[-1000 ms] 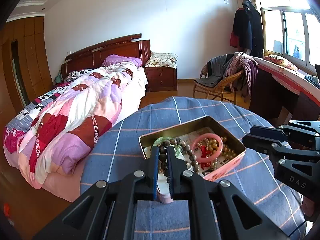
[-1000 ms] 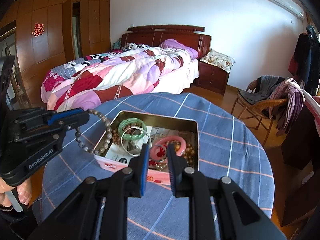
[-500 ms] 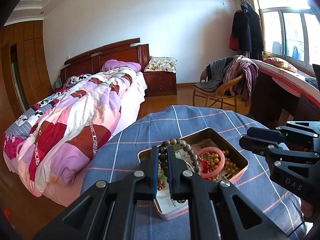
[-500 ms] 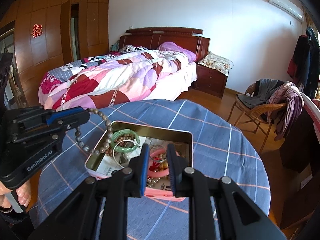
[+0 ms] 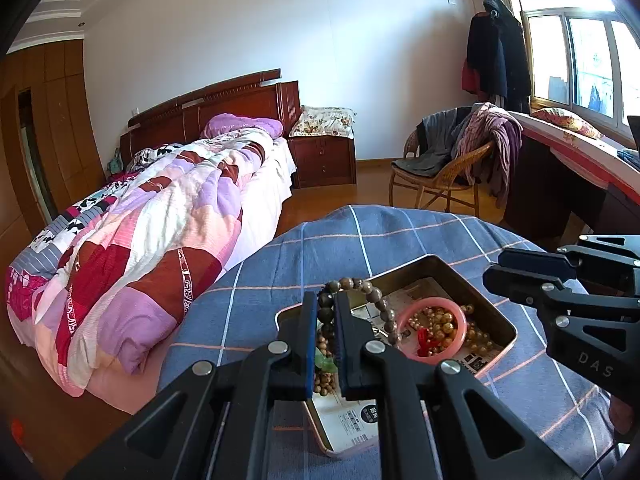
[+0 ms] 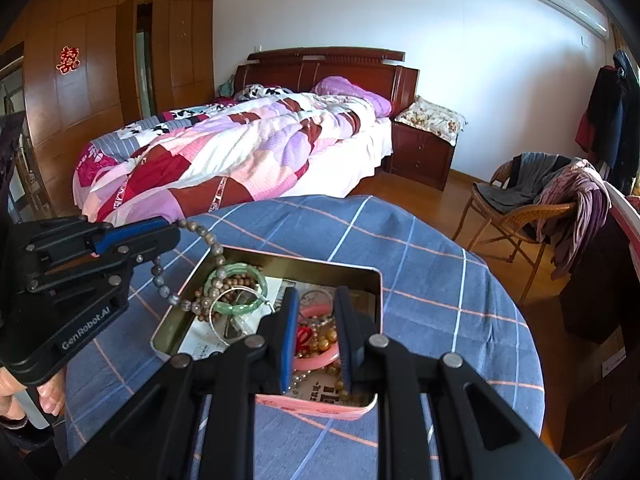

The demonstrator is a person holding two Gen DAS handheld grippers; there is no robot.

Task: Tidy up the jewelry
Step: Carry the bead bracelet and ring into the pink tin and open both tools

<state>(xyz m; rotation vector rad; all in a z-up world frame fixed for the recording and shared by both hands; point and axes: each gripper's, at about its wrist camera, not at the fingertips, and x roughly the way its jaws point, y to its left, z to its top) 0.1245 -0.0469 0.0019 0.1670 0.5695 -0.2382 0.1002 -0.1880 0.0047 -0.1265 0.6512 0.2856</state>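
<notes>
An open metal tin [image 5: 432, 261] [image 6: 372, 276] sits on the blue checked tablecloth and holds jewelry. My left gripper [image 5: 326, 300] [image 6: 172, 236] is shut on a dark bead bracelet [image 5: 372, 288] [image 6: 208, 240], whose loop hangs over the tin's left end. Inside lie a pink bangle [image 5: 432, 334] [image 6: 316, 312], golden beads [image 5: 476, 334], a green bangle [image 6: 236, 276] and a thin silver bangle [image 6: 228, 312]. My right gripper [image 6: 316, 306] [image 5: 500, 276] hovers low over the pink bangle, jaws slightly apart and holding nothing.
The round table [image 6: 440, 264] drops off on all sides. A bed with a patchwork quilt [image 6: 240, 152] stands behind it. A wicker chair with clothes [image 6: 532, 196] is at the right, a desk [image 5: 580, 168] beyond it.
Both grippers have moved closer over the tin. The right gripper's jaws have opened a little wider above the pink bangle. The left still holds the bead bracelet.
</notes>
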